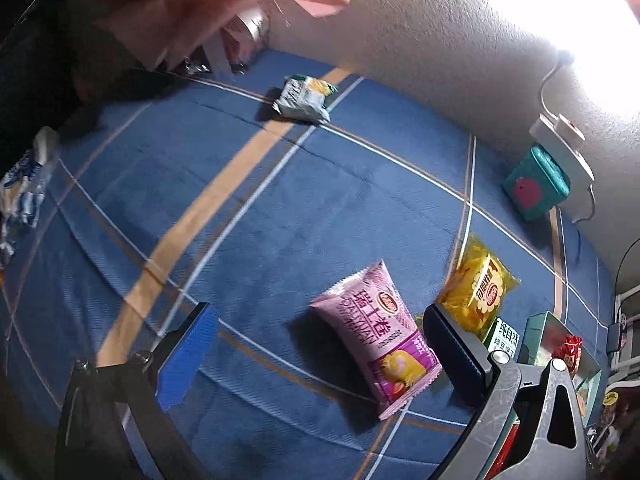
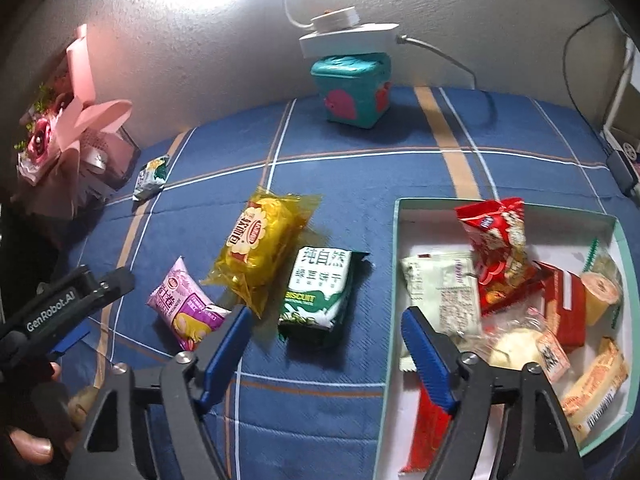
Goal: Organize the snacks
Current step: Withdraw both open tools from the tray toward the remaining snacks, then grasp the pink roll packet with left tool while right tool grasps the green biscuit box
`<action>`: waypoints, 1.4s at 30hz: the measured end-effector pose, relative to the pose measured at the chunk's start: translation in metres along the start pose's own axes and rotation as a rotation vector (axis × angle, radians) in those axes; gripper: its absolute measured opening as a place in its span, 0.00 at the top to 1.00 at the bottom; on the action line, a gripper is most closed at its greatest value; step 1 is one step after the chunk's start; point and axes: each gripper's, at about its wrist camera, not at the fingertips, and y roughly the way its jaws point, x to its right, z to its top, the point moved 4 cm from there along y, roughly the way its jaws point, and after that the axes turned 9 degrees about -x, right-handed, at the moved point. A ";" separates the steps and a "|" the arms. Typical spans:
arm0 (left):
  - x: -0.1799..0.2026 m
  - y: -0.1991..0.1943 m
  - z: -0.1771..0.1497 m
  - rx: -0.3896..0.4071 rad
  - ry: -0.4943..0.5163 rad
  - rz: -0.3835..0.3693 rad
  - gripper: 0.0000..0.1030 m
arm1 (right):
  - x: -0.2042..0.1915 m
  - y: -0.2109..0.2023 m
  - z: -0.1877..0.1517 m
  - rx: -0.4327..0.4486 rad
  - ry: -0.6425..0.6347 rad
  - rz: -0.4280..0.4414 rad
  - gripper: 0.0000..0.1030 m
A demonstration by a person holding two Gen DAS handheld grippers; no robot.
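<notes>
A: The left hand-held gripper [image 1: 320, 344] has its fingers spread wide, nothing gripped; the pink snack packet [image 1: 378, 336] lies on the blue checked cloth [image 1: 280, 208] between them, nearer the right-side finger. It is not touched, as far as I can tell.

B: And the right hand-held gripper [image 2: 326, 344]?

A: Apart as well and empty, its jaws over bare cloth. At its twelve o'clock lies the green biscuit packet [image 2: 318, 290], the yellow packet [image 2: 262, 246] at eleven, the pink one at ten.

B: Where is the box?

A: The box [image 2: 500, 206] is at two o'clock of the right hand-held gripper, holding a red bag [image 2: 498, 248], a white packet [image 2: 444, 292] and other snacks.

B: Anything further off?

A: A small green-and-white packet [image 1: 306, 98] far up the cloth, and a teal tin [image 2: 354, 90] against the wall.
</notes>
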 end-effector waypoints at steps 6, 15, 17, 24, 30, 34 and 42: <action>0.016 0.023 0.000 -0.043 0.028 -0.019 0.01 | -0.005 0.023 0.006 -0.031 -0.006 -0.014 0.35; 0.032 0.053 -0.007 -0.102 0.065 -0.006 0.05 | -0.010 0.049 0.008 -0.065 -0.020 -0.033 0.35; 0.033 0.058 -0.010 -0.110 0.065 0.000 0.05 | -0.011 0.054 0.008 -0.073 -0.018 -0.034 0.40; 0.034 0.065 -0.016 -0.114 0.068 0.027 0.27 | -0.013 0.064 0.006 -0.088 -0.025 -0.043 0.50; 0.033 0.060 -0.014 -0.088 0.066 0.034 0.61 | -0.013 0.063 0.006 -0.086 -0.028 -0.045 0.54; 0.029 0.051 -0.009 -0.073 0.051 0.014 0.62 | -0.012 0.059 0.006 -0.076 -0.027 -0.053 0.59; 0.023 0.007 -0.008 0.015 0.048 -0.010 0.62 | -0.012 0.035 0.008 -0.041 -0.024 -0.030 0.59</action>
